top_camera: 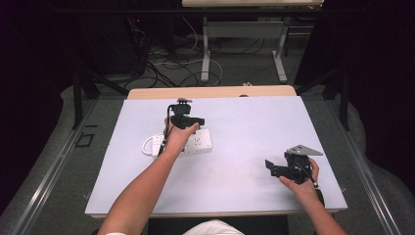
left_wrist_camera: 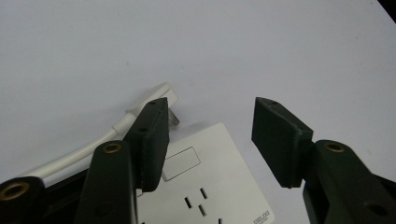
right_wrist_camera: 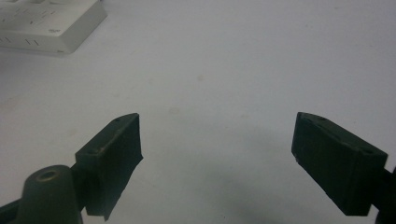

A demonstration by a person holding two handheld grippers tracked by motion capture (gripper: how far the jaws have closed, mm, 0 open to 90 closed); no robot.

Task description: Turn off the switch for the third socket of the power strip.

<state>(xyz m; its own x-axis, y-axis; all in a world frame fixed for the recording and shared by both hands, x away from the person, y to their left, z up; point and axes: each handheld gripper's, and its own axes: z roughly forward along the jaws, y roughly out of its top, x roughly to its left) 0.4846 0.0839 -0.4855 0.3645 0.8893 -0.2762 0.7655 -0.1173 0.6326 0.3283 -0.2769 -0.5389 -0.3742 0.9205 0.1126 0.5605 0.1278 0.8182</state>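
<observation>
In the high view, the left claw [top_camera: 188,119] is hovering over the white power strip [top_camera: 198,142] on the surface [top_camera: 254,127]. In the left gripper view it is standing open, empty. In the right gripper view, the right claw [right_wrist_camera: 217,163] is gaping apart, empty.

I work at a pale table [top_camera: 274,122] with a wooden edge at its far side. Beyond it the grey floor [top_camera: 235,68] carries loose cables [top_camera: 166,63] and a second desk's white legs [top_camera: 205,54] — the room around is dark, almost black.
</observation>
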